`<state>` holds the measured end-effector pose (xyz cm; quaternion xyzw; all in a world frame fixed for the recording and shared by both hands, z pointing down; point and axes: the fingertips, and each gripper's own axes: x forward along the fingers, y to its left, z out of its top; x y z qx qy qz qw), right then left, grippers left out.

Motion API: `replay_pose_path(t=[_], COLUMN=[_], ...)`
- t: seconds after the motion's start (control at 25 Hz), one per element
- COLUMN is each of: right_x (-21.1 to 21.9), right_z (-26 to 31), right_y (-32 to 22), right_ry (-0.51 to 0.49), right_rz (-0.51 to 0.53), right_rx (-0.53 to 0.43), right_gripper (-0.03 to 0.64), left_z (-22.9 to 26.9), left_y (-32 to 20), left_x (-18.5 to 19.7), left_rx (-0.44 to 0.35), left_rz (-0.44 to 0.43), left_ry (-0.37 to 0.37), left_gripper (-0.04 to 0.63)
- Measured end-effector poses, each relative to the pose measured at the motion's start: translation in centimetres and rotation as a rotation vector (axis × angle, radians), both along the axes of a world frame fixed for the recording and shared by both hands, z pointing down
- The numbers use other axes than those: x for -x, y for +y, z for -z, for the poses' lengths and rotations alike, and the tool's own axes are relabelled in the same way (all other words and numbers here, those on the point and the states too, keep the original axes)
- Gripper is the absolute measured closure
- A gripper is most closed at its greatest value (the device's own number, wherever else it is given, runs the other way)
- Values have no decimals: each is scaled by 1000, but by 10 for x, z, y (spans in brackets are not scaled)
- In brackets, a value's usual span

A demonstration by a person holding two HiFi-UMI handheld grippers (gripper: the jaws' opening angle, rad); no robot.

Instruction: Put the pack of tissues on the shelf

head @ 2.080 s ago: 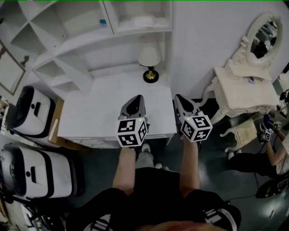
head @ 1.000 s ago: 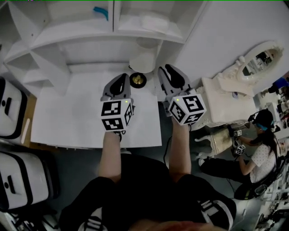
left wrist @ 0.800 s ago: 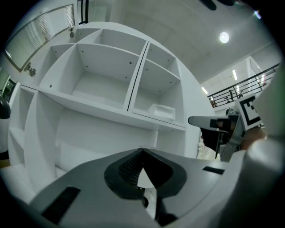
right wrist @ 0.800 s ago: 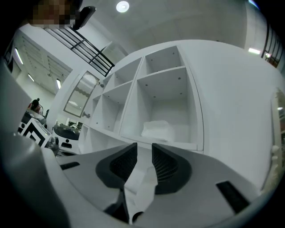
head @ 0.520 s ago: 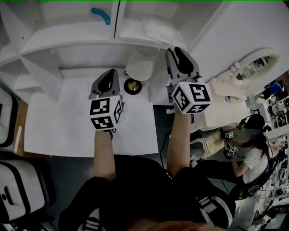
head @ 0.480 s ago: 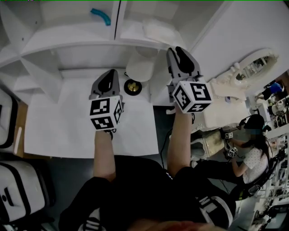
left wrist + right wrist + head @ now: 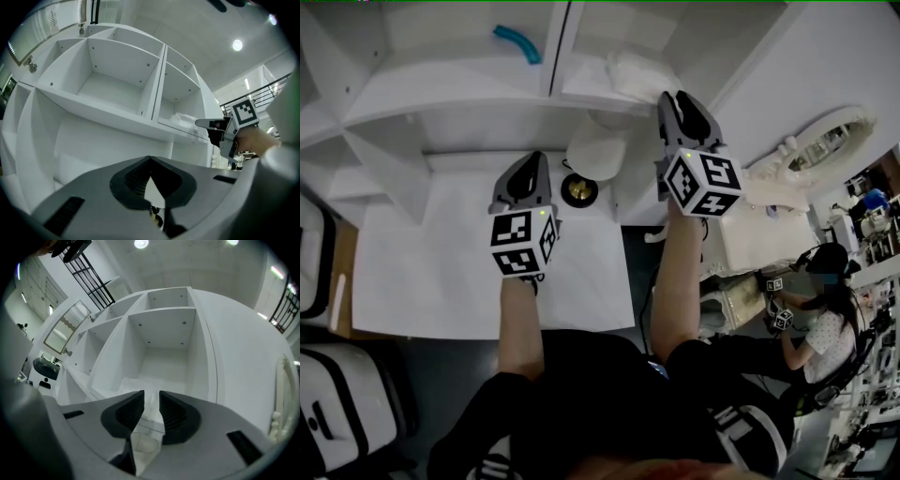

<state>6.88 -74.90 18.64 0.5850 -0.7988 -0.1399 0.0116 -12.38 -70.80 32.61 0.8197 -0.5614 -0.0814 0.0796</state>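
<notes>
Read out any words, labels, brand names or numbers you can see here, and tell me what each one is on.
No words, brands or numbers can be read in any view.
Black-and-white marker cube on the left gripper: square patterns only, no letters.
Black-and-white marker cube on the right gripper: the same, patterns only.
Soft white pack of tissues on the white shelf: no print visible.

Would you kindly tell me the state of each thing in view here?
White soft pack of tissues: lying in the white shelf.
Left gripper: shut, empty.
Right gripper: jaws slightly apart, pointing at the pack.
White-shaded table lamp: upright on the white desk.
</notes>
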Motion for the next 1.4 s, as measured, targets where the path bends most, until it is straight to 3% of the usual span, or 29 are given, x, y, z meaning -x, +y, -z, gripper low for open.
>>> replay_pose_path(t=[0.08,0.24,0.36,0.72,0.92,1.16,1.4], right_x=[-1,-3,-7,-25,-51,-81,-95], right_z=[-2,-2,3,7,-27,-115,-175], right_y=[0,18,38,123,176,232,267], right_ry=[7,-12,-47,-165,-205,-279,-267], right_rz=[-18,-36,-33,96,127,141,149], right_rx=[5,-21,-54,-77,-11,148,268], right_gripper=[516,592,597,597,597,597,597], left_z=[-1,-3,-2,-4,-28,-81,-102], left_y=[2,13,25,76,129,207,239], left_x=[0,-1,-6,-52,-91,-125,-146], left_rx=[1,2,0,19,61,150,188], left_rz=[-2,-7,-19,-45,-70,-89,-103], left_ry=[4,3,-9,-43,-48,-85,-107], left_gripper=[584,586,584,584,584,585,584])
